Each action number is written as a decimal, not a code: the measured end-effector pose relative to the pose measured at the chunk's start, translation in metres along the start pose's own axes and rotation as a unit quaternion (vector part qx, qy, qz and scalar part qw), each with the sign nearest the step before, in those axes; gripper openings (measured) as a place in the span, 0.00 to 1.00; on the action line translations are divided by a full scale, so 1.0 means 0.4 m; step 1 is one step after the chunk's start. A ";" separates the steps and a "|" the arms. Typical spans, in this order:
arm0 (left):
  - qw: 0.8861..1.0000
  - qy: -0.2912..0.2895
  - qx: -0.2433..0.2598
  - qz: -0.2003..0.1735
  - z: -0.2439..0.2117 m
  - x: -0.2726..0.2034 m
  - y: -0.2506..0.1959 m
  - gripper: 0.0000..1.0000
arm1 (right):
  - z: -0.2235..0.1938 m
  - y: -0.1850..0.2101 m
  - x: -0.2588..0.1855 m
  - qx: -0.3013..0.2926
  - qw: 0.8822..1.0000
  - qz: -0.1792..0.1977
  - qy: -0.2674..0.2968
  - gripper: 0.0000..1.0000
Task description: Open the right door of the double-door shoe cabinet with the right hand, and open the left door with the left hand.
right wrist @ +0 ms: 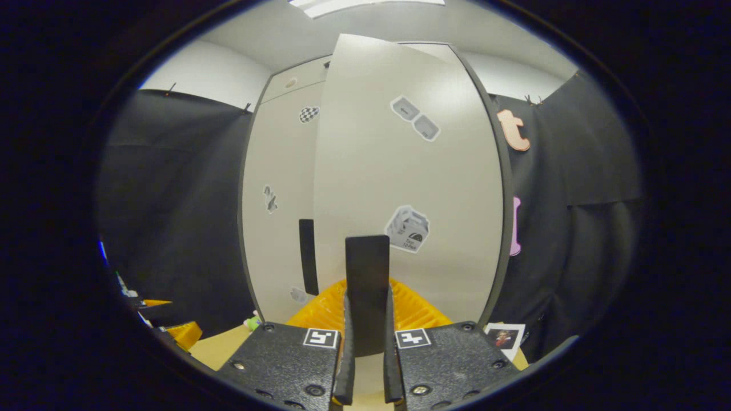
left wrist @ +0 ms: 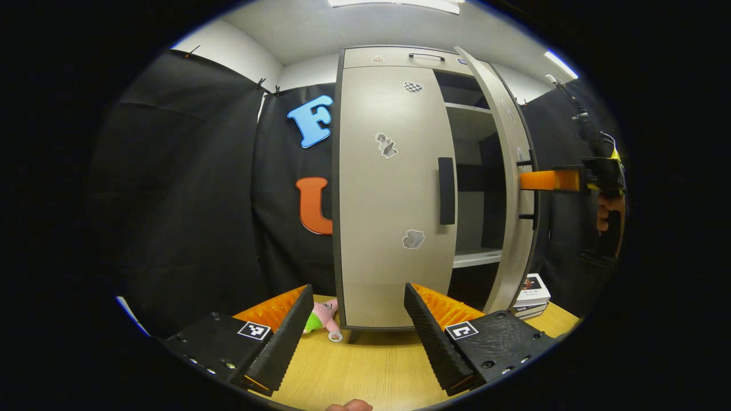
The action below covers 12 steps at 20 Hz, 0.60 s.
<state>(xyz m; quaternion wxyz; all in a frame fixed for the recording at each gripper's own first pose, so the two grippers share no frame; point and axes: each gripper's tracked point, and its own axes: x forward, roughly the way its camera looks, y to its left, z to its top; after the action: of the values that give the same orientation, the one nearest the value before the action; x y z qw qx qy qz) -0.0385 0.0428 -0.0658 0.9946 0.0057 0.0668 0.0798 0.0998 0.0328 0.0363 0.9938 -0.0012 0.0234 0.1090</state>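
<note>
Right hand-held gripper [right wrist: 367, 342] clamped on right door handle [right wrist: 367, 285], door ajar – left hand-held gripper [left wrist: 354, 331] spread wide, vertical left handle [left wrist: 446, 190] straight ahead, up-right.

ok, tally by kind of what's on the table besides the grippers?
Beige double-door shoe cabinet, right door partly open: 1
Pink and green plush toy: 1
Flat white boxes stacked by the cabinet's right foot: 2, as far as I can tell
Total: 4
</note>
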 end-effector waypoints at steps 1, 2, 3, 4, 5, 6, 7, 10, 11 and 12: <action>1.000 0.002 -0.002 -0.007 0.002 -0.001 -0.018 0.95 | 0.001 -0.016 -0.023 -0.011 1.000 -0.001 0.000 0.24; 1.000 -0.001 -0.005 -0.014 0.006 -0.002 -0.035 0.95 | 0.002 -0.032 -0.046 -0.017 1.000 -0.004 -0.001 0.23; 1.000 -0.004 -0.005 -0.019 0.011 -0.004 -0.051 0.95 | 0.001 -0.046 -0.068 -0.019 1.000 -0.006 -0.002 0.23; 1.000 -0.007 -0.004 -0.023 0.015 -0.002 -0.065 0.95 | 0.002 -0.061 -0.088 -0.018 1.000 -0.005 -0.003 0.22; 1.000 -0.009 -0.002 -0.028 0.015 -0.003 -0.080 0.95 | 0.002 -0.077 -0.105 -0.014 1.000 -0.006 -0.004 0.23; 0.999 -0.010 0.002 -0.033 0.014 -0.002 -0.096 0.95 | 0.004 -0.093 -0.123 -0.012 1.000 -0.006 -0.006 0.23; 0.999 -0.010 0.004 -0.036 0.013 -0.001 -0.109 0.95 | 0.004 -0.108 -0.135 -0.010 1.000 -0.005 -0.008 0.23; 0.998 -0.006 -0.004 -0.057 0.003 0.000 -0.170 0.95 | 0.003 -0.141 -0.163 -0.016 1.000 -0.013 -0.007 0.23; 0.998 -0.005 -0.005 -0.064 0.001 -0.001 -0.188 0.95 | 0.004 -0.153 -0.173 -0.020 1.000 -0.018 -0.007 0.23; 0.998 -0.007 -0.004 -0.068 0.003 -0.003 -0.198 0.95 | 0.005 -0.160 -0.180 -0.023 0.999 -0.022 -0.007 0.23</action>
<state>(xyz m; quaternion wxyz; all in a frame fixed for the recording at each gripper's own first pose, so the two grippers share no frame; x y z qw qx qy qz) -0.0268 -0.0357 -0.0663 0.9982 -0.0019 0.0596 0.0119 0.0434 -0.0455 0.0417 0.9958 -0.0233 0.0138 0.0875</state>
